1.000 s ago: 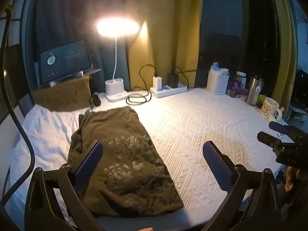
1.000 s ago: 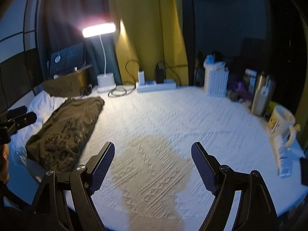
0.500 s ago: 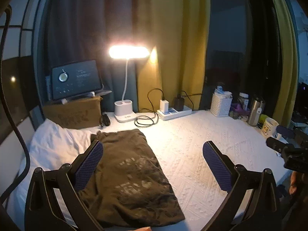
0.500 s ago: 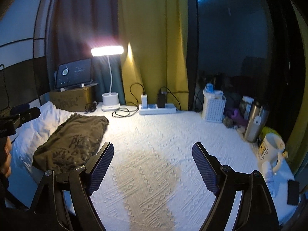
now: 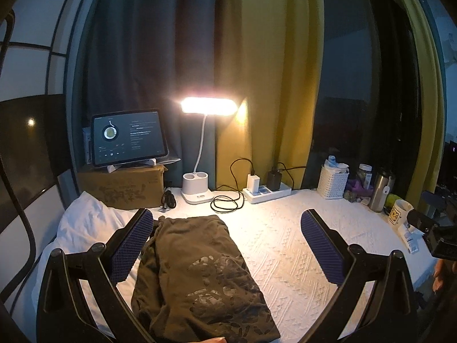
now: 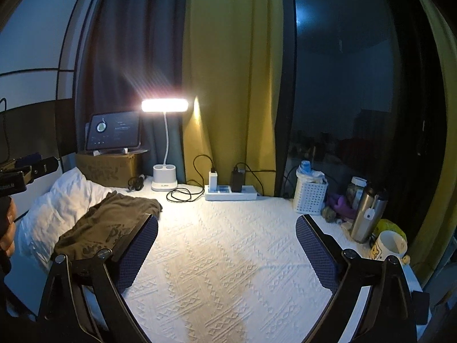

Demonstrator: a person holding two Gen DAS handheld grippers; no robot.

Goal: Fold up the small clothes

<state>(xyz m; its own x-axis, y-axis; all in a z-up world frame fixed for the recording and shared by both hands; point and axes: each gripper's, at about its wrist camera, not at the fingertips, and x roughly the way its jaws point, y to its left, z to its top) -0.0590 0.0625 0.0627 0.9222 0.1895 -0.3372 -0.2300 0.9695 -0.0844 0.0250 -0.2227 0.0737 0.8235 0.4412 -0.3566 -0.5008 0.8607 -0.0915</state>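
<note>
Only rightward, a phone (image 6: pixel 420 307) (beyond the mug (image 6: pixel 389 246)).

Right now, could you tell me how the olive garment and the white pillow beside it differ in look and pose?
The olive garment is dark, printed with a faded pattern and lies folded fairly flat; the white pillow is plain, puffy and crumpled. The garment lies partly on the patterned bedspread, its left edge overlapping the pillow, which sits at the bed's left edge. Both are soft fabric, untouched by either open tool.
</note>
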